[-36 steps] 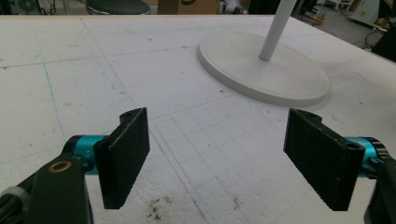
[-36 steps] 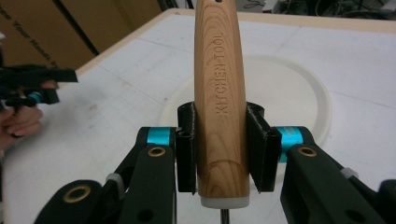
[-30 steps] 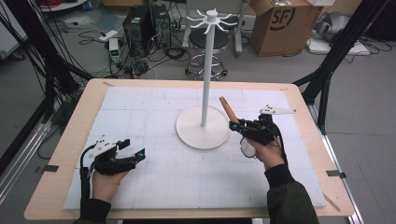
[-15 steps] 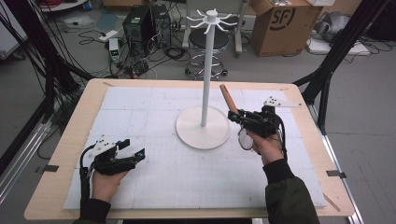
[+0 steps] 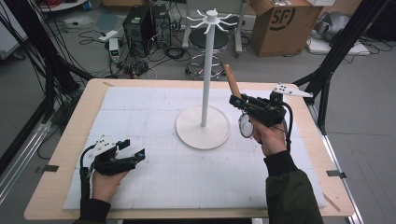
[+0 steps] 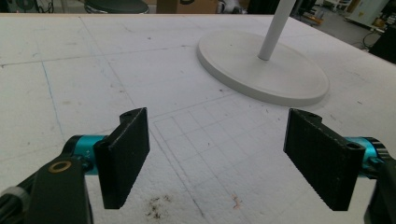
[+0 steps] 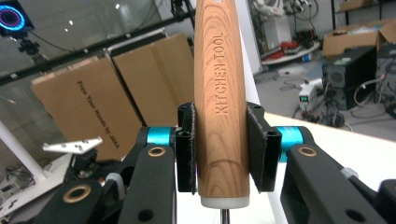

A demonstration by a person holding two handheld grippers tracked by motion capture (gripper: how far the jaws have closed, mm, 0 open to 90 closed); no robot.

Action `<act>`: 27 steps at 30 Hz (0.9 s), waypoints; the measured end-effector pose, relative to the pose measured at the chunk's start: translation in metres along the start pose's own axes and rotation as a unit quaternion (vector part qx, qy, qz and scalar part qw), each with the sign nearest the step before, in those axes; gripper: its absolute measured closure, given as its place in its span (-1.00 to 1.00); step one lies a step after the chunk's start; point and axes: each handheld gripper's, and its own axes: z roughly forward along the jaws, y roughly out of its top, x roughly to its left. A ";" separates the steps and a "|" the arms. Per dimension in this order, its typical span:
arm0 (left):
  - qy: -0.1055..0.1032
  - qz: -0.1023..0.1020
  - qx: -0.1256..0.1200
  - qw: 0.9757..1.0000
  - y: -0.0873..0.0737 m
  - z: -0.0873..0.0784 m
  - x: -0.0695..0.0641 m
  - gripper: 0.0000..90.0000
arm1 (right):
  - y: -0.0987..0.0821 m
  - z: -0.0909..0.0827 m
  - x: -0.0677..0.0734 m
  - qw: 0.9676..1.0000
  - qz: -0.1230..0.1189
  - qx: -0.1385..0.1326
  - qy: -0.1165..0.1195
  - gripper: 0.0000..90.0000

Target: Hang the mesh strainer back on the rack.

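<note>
A kitchen tool with a wooden handle [image 5: 231, 80] and a round head [image 5: 245, 126] is lifted off the table, to the right of the white hanging stand [image 5: 206, 70]. My right gripper [image 5: 236, 100] is shut on the handle [image 7: 222, 93], which stands between the pads [image 7: 259, 149] and reads "KITCHEN TOOL". The handle points up and away, and the head hangs below the hand. The stand has a round base [image 5: 187, 128] and several hooks at its top [image 5: 211, 18]. My left gripper [image 5: 134, 148] rests low at the front left, open with nothing between its fingers [image 6: 128, 154]; the stand's base [image 6: 280, 79] lies ahead of it.
A white gridded mat [image 5: 140, 112] covers the wooden table [image 5: 56, 154]. Beyond the far edge are a stool [image 5: 205, 44], computer cases [image 5: 140, 23], cables and a cardboard box [image 5: 280, 23]. A black frame leg [image 5: 327, 65] stands at the right.
My right hand has risen with the tool, and the wooden handle now stands steeper and closer to the stand's pole height. The left hand has stayed where it was.
</note>
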 end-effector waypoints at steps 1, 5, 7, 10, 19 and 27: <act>0.000 0.000 0.000 1.000 0.000 0.000 0.000 -0.49 | 0.002 0.000 0.001 1.000 -0.003 -0.003 0.000 0.50; 0.000 0.000 0.000 1.000 0.000 0.000 0.000 -0.49 | 0.007 0.001 0.003 1.000 -0.013 -0.026 0.001 0.50; 0.001 0.000 -0.001 1.000 0.000 0.000 0.000 -0.49 | 0.010 0.002 0.003 0.999 -0.018 -0.034 0.001 0.50; 0.001 -0.001 -0.001 1.000 0.000 0.000 0.000 -0.49 | 0.015 0.002 0.004 0.999 -0.019 -0.047 0.006 0.50; 0.002 0.002 0.002 1.000 -0.001 0.000 0.000 -0.49 | 0.023 0.006 0.006 0.996 -0.027 -0.086 0.019 0.50; 0.003 0.003 0.003 1.000 -0.001 0.000 0.000 -0.49 | 0.024 0.012 0.004 0.994 -0.026 -0.108 0.019 0.50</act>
